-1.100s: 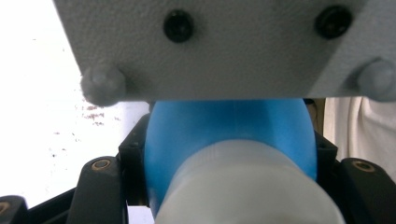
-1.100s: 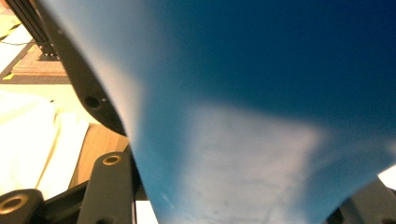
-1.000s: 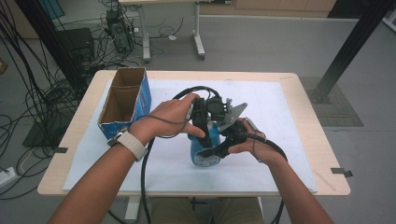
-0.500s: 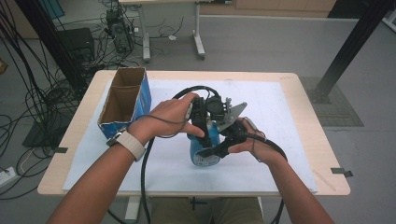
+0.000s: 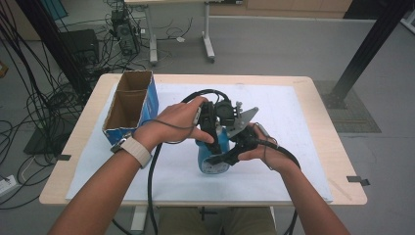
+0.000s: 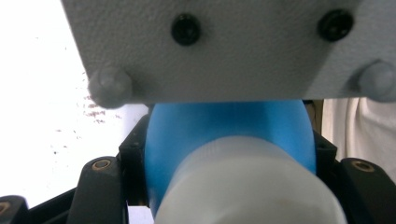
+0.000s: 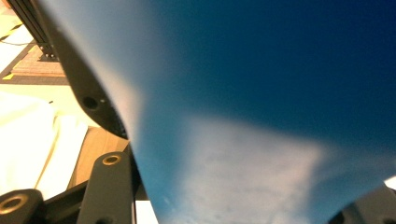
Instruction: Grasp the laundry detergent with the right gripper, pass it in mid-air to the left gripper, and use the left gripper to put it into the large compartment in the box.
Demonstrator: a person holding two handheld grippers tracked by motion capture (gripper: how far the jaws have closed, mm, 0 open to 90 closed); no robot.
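Blue plastic bottle (image 5: 214, 155) with a white ribbed screw cap (image 6: 247, 186), lying on the white sheet (image 5: 303, 147) near the middle of the wooden table (image 5: 342, 191), right of the open blue cardboard box (image 5: 131, 105) at the far left. Held at both ends: left gripper (image 5: 211, 128) clamped on the neck end just behind the cap, as seen in the left gripper view, where black jaws hug the blue shoulder on either side; right gripper (image 5: 226, 155) clamped across the blue body, its wall pressed close against the lens in the right gripper view. Probably light and fairly stiff, smooth-walled and so likely slippery under hard pads; a thin plastic body of this kind tends to dent if squeezed hard, so moderate pressure seems wise. Shoulder below the cap judged the best hold for steadying, being narrower and stiffer than the belly. Ribbed cap judged the better surface for twisting, offering more bite than the smooth blue wall. Whether full or empty cannot be told. Little risk of breakage; main hazard judged to be rolling or slipping out sideways once one grip loosens.
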